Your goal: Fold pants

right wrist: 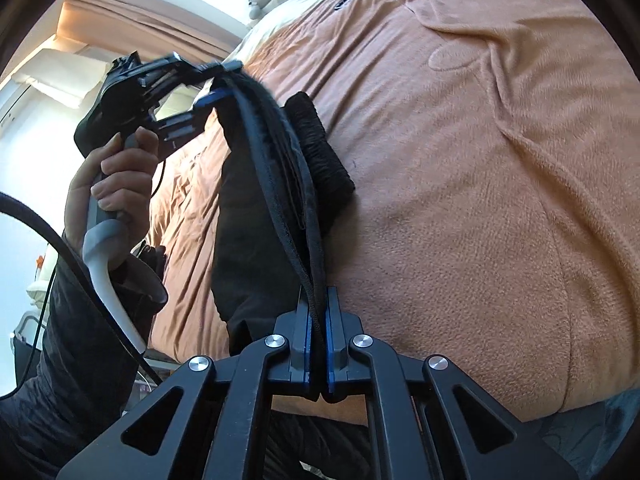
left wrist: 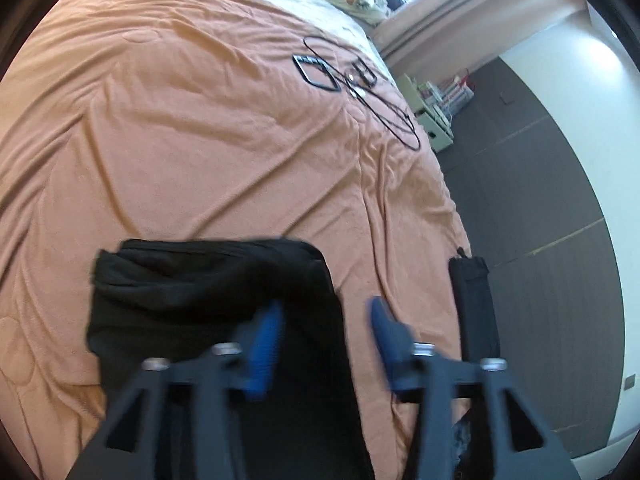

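Black pants [right wrist: 260,208] pinched between right gripper [right wrist: 318,304] pads, over orange blanket [right wrist: 500,160] | left gripper [left wrist: 326,316] fingers apart, empty, pants just left | advice: regrip opposite edge, align hems.

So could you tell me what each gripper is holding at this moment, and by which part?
The right gripper is shut on the black fabric pants, pinching their stitched edge. The left gripper is open and holds nothing.
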The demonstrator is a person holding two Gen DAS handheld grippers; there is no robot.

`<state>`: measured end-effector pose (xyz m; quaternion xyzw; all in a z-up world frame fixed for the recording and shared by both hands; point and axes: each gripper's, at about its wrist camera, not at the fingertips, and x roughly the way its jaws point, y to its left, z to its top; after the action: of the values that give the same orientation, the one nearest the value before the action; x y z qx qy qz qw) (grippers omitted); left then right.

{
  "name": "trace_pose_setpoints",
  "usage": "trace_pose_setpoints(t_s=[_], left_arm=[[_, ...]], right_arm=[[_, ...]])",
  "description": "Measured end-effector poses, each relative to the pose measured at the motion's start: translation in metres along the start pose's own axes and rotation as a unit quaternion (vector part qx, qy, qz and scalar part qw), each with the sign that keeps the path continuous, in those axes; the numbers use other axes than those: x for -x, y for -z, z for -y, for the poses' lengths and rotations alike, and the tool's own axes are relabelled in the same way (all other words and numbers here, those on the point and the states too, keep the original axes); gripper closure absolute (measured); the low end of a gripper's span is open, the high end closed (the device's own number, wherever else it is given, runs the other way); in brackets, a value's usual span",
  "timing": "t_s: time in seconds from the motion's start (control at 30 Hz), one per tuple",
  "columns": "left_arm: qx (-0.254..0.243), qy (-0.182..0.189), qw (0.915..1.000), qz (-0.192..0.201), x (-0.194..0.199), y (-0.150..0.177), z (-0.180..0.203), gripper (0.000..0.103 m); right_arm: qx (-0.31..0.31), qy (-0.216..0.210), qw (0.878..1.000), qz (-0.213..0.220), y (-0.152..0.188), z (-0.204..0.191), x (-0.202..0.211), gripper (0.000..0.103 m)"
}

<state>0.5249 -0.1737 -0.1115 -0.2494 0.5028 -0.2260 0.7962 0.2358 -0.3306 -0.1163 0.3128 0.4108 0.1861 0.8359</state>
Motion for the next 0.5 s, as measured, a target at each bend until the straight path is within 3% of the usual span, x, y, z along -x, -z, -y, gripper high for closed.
trace_pose_setpoints(t_s=[0.27,0.5], left_arm=[[0.024,-0.018,0.9995,0.011,0.024,0.009,-0.031,0.042],[0.047,-0.038,0.9981,0.001,0.037,0.042,-0.067,0.042]], right_arm=[[-0.003,0.001,1.000,-0.003,0.003,-0.002,-0.002,0.101],[-0.009,0.002,1.000,-0.010,0.005,-0.002,0.001,0.100]])
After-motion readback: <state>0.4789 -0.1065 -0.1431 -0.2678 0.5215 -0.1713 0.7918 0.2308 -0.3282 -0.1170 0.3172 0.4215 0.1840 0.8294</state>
